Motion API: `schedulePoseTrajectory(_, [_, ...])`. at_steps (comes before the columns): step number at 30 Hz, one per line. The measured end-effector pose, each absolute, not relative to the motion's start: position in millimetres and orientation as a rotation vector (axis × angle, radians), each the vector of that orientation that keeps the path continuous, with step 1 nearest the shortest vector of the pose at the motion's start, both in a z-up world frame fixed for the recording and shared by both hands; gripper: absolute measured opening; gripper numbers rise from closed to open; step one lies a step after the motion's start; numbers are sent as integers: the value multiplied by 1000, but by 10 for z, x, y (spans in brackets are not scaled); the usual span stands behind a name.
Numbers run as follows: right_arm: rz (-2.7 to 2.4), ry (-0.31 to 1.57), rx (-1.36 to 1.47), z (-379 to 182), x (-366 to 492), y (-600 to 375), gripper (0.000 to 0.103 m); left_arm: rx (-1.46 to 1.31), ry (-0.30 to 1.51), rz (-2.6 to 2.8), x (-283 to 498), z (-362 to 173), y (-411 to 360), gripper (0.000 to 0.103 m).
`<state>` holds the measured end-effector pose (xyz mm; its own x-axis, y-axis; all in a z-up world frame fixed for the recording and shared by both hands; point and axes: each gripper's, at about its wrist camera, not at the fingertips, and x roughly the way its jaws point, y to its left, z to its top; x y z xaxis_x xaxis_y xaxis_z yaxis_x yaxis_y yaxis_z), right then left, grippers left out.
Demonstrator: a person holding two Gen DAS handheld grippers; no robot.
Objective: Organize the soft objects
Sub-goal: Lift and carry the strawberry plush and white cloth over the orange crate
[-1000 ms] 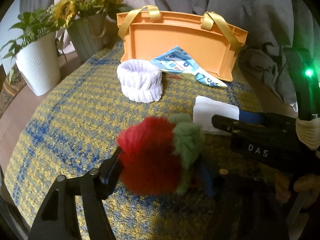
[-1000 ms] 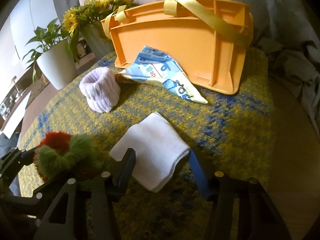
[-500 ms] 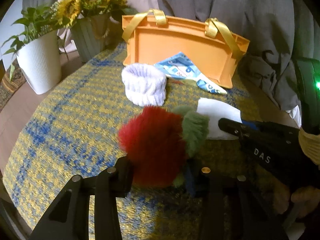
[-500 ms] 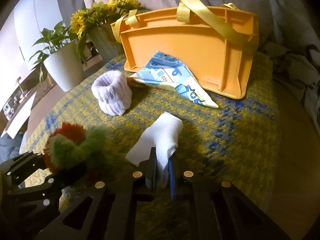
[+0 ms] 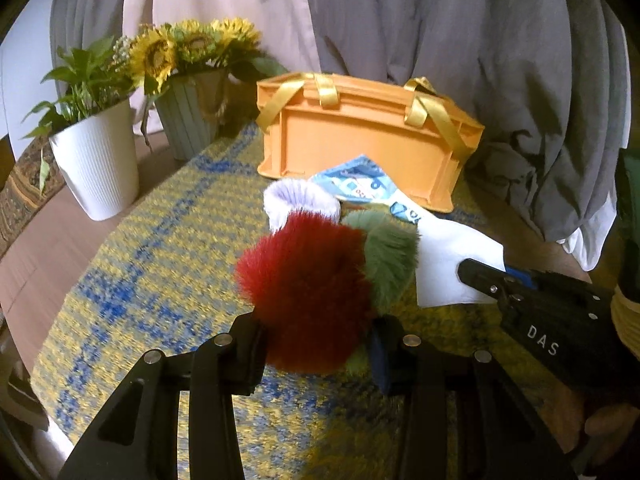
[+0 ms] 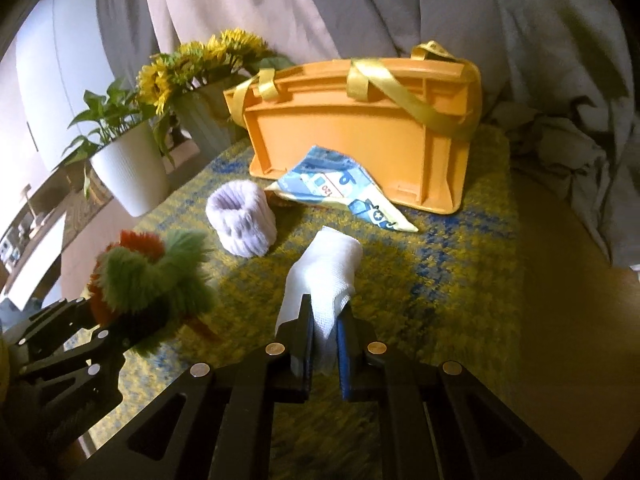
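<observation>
The red and green furry toy (image 5: 308, 296) sits pinched in the left gripper (image 5: 316, 344), whose jaws have just been closing and now squeeze into the fluff, holding it above the yellow and blue table mat (image 5: 160, 240). To its right the folded white cloth (image 6: 324, 276) is nipped tight in the right gripper (image 6: 324, 344), its jaws nearly together with only the cloth's thickness between them; most of it stands free beyond the tips. Farther off lie a lilac knitted cuff (image 6: 242, 224) and a blue printed packet (image 6: 340, 196), the packet leaning against the orange basket (image 6: 360, 140) with yellow ribbon handles (image 6: 384, 80).

The worry, I'd say, is the toy: the pads grip mostly fur near its bottom, so it could slither out on the way to the basket. The cloth could unfold and drag over the basket's rim. The ribbon handles may also snag either load.

Both grippers point forward and downward toward the basket, side by side, the right one close beside the toy.
</observation>
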<state>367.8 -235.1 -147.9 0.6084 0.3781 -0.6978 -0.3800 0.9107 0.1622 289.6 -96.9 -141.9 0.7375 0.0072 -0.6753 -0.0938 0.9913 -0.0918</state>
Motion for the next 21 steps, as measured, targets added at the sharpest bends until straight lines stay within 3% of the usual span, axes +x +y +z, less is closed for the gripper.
schedulePoseTrajectory(21, [318,671,42,-799,3182,-2090,11,-87,605,-50,2708,-791,-584,41])
